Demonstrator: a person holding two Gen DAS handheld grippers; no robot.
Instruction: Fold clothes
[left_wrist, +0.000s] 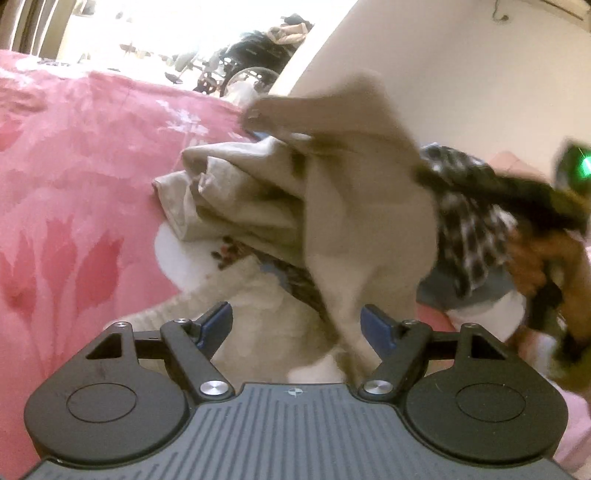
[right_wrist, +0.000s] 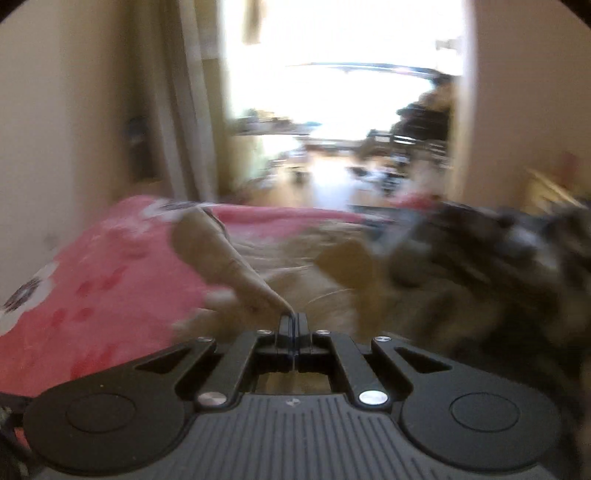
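The left gripper (left_wrist: 295, 325) stands with its two blue-padded fingers (left_wrist: 218, 321) wide apart at the bottom middle of the left wrist view, released, and a hanging flap of the beige garment (left_wrist: 354, 206) falls down between them, closer to the finger on the right side; I cannot tell if the cloth touches that pad. The garment itself is in the centre of this frame — one part is bunched on the pink bedcover (left_wrist: 81, 177), the other part is lifted up toward the upper middle. Under it lies something white and fluffy (left_wrist: 258, 306), and to the right a black-and-white patterned cloth (left_wrist: 469, 221) is seen, very blurred. At the right edge a hand (left_wrist: 543, 266) holds a dark device with a green light. In the right wrist view the right gripper (right_wrist: 293, 321) is clenched, its fingers pressed together at the lower middle, and a thin corner of the beige garment (right_wrist: 229, 266) is pinched at the tips and stretches from there to the upper left, over the pink bedcover (right_wrist: 92, 288). On the right side of that frame a dark patterned cloth (right_wrist: 498, 266) is only a blur, and behind the bed a bright doorway (right_wrist: 343, 92) fills the upper middle.
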